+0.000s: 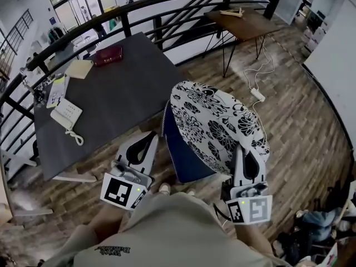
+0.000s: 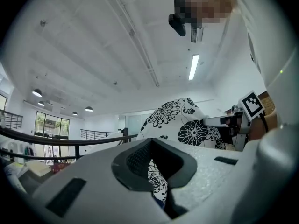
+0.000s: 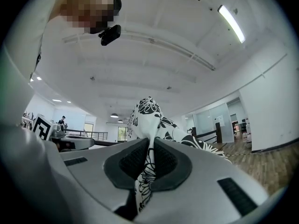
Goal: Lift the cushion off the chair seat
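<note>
Cushion (image 1: pixel 217 124), the round black-and-white flowered one, sits tilted in the air over the blue chair (image 1: pixel 186 157), and I have it pinched from both sides. Its far left edge is the higher one and its near right edge dips towards me. I cannot tell from the head view whether its underside touches the seat anywhere.

My right gripper (image 1: pixel 250 152) is clamped on the cushion's near right rim. In the right gripper view a fold of the flowered fabric (image 3: pixel 149 115) rises straight up out of the closed jaws (image 3: pixel 149 146), squeezed flat between the dark pads.

My left gripper (image 1: pixel 149 139) comes in at the cushion's left side, just beside the chair's blue edge. In the left gripper view its jaws (image 2: pixel 154 148) stand together on a narrow strip of the same fabric, with a sliver of blue below it, and the rest of the cushion (image 2: pixel 187 125) bulges up beyond them to the right.

The chair stands on the wooden floor (image 1: pixel 300 127), just off the near right corner of the dark tabletop (image 1: pixel 122 93). On that tabletop a red pouch (image 1: pixel 108 54) lies near the far edge, and a white telephone (image 1: pixel 67 115) lies near the left edge.
</note>
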